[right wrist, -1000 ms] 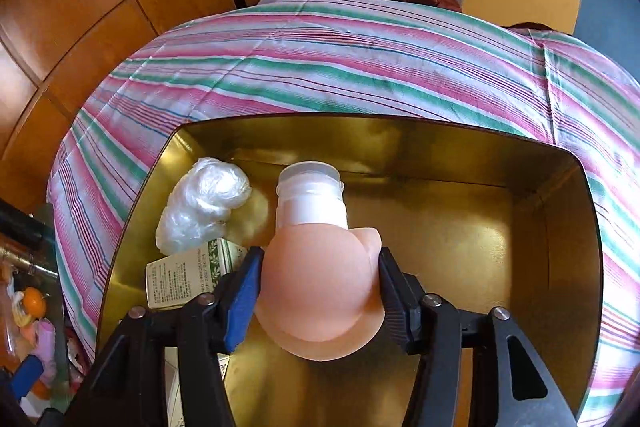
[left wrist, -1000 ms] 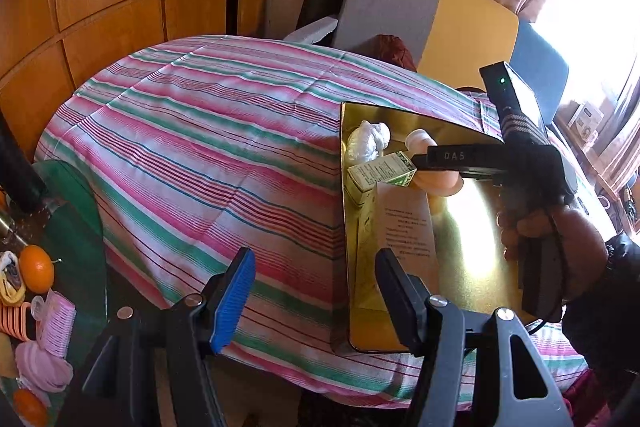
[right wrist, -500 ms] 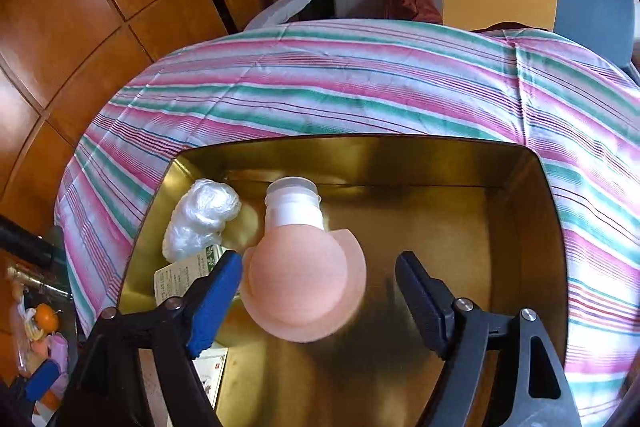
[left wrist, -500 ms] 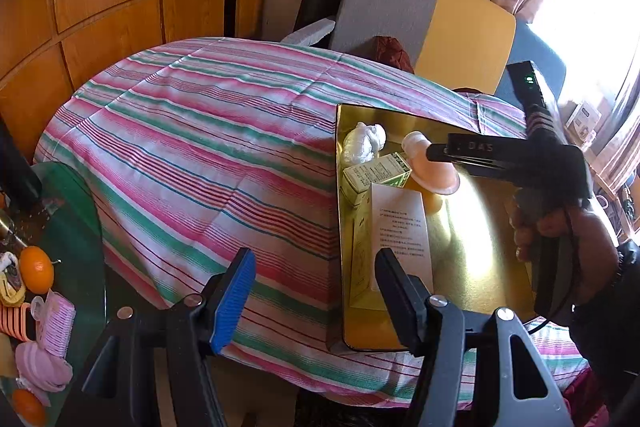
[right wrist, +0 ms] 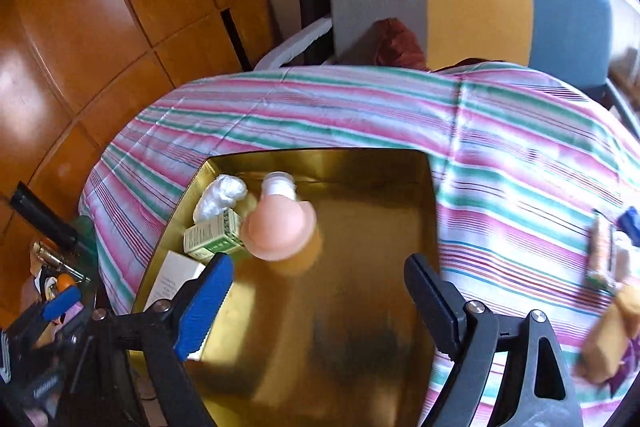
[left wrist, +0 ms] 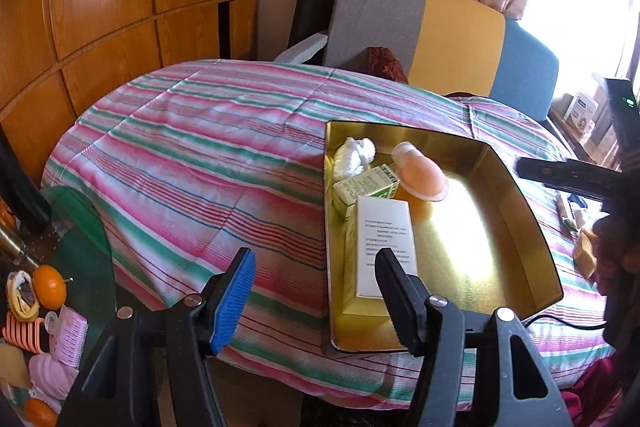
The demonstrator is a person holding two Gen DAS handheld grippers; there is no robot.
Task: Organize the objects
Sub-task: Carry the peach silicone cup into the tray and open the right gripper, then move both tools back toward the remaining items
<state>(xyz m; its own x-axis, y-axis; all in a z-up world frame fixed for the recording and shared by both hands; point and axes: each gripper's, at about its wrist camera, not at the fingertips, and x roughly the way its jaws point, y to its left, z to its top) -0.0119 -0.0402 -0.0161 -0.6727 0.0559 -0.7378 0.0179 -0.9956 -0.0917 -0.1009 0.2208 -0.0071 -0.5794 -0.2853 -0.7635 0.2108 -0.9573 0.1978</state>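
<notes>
right gripper point(right wrist: 316, 303): jaws opening, now empty; peach bottle point(right wrist: 280, 229) released
gold tray point(right wrist: 360, 163): bottle placed
left gripper point(left wrist: 316, 291): wide, empty

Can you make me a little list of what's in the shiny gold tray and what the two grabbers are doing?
tray: gold tray on the striped blanket
inside: peach bottle, green box, white box, white plastic wad
left gripper: open, nothing between its fingers
right gripper: opening, nothing between its fingers, bottle lies in the tray
</notes>
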